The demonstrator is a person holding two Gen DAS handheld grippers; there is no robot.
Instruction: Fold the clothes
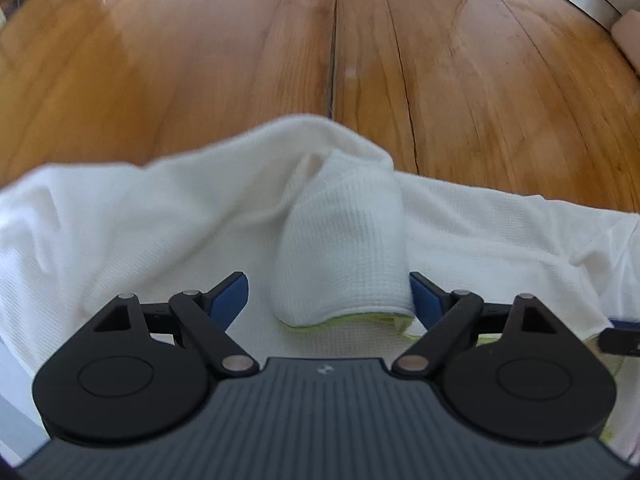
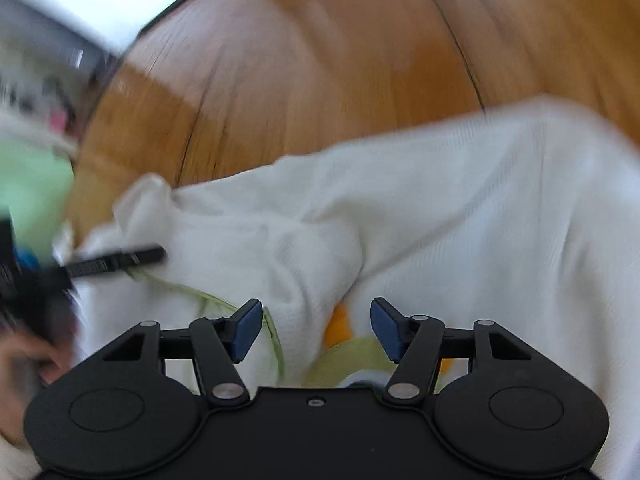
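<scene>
A white waffle-knit garment (image 1: 120,232) lies crumpled on a wooden table (image 1: 240,60). One sleeve (image 1: 344,240) with a yellow-green hem is folded back over it. My left gripper (image 1: 328,298) stands open low over the cloth, with the sleeve end between its blue pads (image 1: 230,296) and a gap at the left pad. In the right wrist view the same garment (image 2: 460,200) shows an orange and green print (image 2: 340,328). My right gripper (image 2: 316,328) is open over a raised fold, its pads apart from it. The left gripper's fingers (image 2: 116,260) reach in from the left.
A pale green cloth (image 2: 32,192) lies at the left past the garment. The table edge (image 2: 132,40) curves along the upper left, blurred clutter beyond it. A beige object (image 1: 628,36) sits at the far right corner. A hand (image 2: 24,360) shows at the lower left.
</scene>
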